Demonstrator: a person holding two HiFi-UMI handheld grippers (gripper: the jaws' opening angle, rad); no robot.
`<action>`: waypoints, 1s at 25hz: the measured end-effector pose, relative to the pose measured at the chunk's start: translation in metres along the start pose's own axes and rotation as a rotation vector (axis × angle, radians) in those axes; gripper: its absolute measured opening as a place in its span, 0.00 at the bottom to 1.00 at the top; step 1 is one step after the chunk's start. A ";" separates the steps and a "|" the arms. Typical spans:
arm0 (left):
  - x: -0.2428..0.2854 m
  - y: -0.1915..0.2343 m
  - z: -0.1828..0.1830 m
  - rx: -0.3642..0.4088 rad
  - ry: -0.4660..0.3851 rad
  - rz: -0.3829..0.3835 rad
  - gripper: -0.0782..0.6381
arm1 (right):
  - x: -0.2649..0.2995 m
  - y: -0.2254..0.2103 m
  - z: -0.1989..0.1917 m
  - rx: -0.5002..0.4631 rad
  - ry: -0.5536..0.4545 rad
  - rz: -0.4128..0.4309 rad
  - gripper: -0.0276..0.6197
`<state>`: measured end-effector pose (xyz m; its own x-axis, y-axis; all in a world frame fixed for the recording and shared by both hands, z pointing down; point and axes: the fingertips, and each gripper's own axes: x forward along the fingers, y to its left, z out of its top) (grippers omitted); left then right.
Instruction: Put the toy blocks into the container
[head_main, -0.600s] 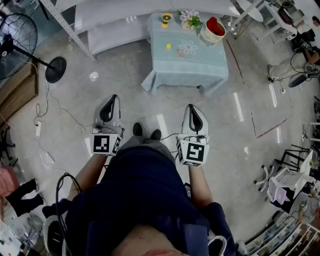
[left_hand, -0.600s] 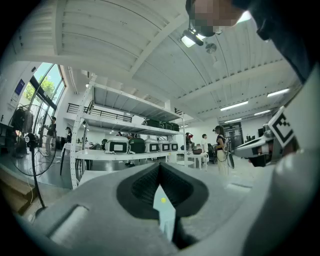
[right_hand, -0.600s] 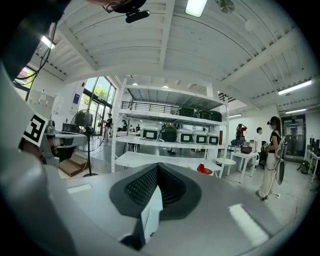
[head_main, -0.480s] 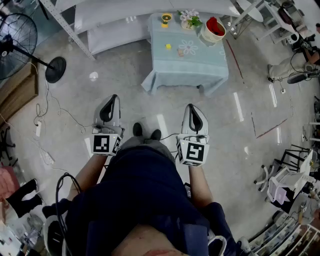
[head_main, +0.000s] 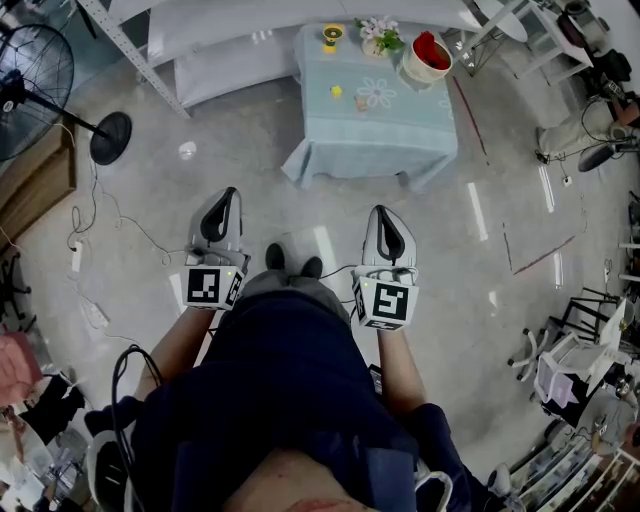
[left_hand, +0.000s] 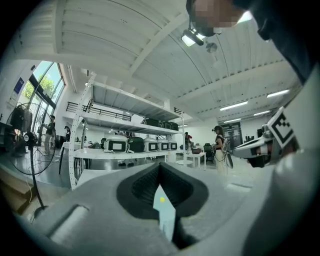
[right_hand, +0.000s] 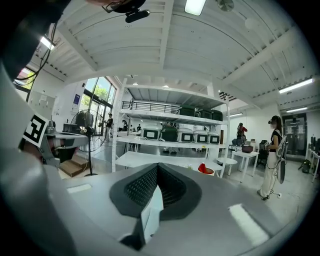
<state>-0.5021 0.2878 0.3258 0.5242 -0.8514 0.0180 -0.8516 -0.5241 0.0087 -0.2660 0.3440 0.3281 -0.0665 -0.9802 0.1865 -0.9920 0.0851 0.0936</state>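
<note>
Well short of the surface, the left hand-held gripper and the right hand-held gripper sit at the person's waist. Each has its jaws pressed together on nothing, likely a resting carry since nothing is within reach. Only floor lies between them and the surface, where a yellow toy block and a tan toy block lie mid-top, and the red-lined container stands at its far right corner beside flowers that may crowd the drop.

A table stood well ahead of the right tongs. On it sat a yellow block, a tan block, a bucket, flowers and a small yellow thing.
</note>
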 end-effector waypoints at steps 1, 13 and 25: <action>0.000 0.000 0.000 0.000 0.000 -0.001 0.12 | 0.000 0.000 0.001 -0.004 -0.005 -0.001 0.04; 0.005 -0.008 -0.004 -0.004 0.009 -0.028 0.12 | -0.002 0.000 0.002 -0.017 -0.017 0.008 0.04; 0.018 -0.021 -0.004 -0.011 0.020 -0.068 0.30 | -0.007 -0.015 -0.011 -0.014 0.030 0.007 0.04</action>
<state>-0.4748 0.2837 0.3301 0.5810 -0.8130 0.0367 -0.8139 -0.5806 0.0220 -0.2498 0.3519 0.3357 -0.0702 -0.9737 0.2169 -0.9898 0.0949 0.1058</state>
